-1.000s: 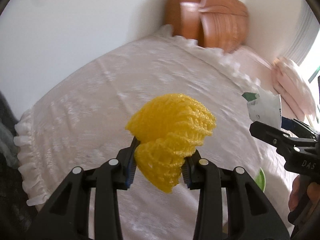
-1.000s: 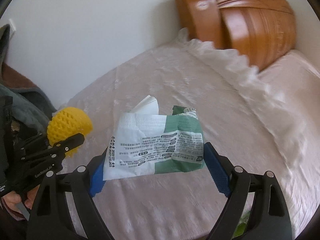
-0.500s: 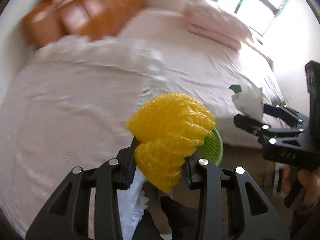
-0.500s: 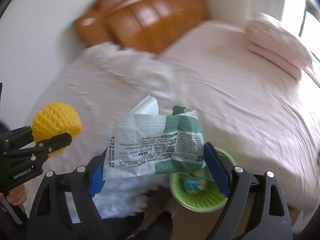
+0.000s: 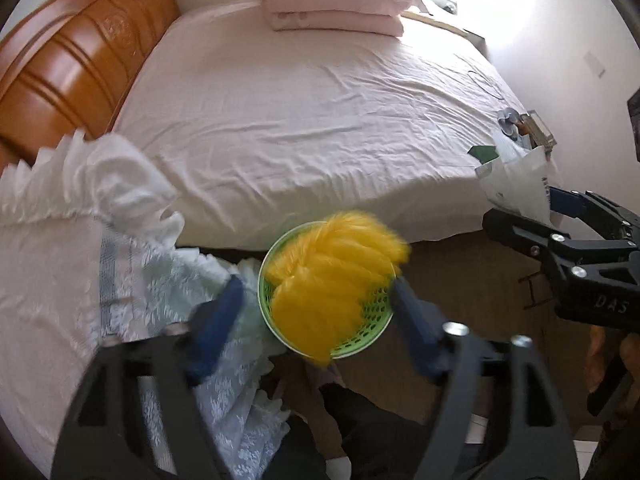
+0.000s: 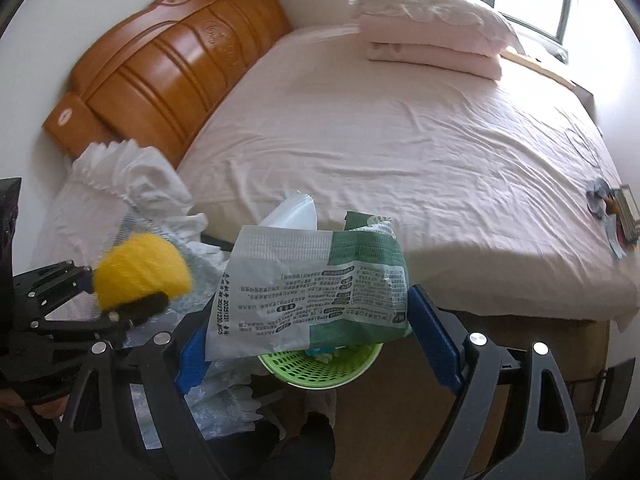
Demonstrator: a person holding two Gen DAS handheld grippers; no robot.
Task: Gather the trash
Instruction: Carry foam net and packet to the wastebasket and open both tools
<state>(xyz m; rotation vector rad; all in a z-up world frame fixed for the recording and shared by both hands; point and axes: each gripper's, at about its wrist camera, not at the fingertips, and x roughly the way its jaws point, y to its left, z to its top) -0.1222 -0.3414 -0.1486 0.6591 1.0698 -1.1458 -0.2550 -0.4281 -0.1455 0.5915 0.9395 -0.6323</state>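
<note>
Now, with the left gripper's [image 5: 316, 304] jaws just spread and the yellow foam fruit net [image 5: 334, 280] dropping free, the green-and-white printed plastic wrapper [image 6: 312, 284], pinched by the right gripper [image 6: 310, 336], should be centred over the small green perforated plastic basket [image 6: 320, 366] before it is released.

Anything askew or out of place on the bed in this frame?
Small clutter lies at the bed's far right edge, too small to identify. The white ruffled cloth is bunched by the headboard. Otherwise nothing stands out.
</note>
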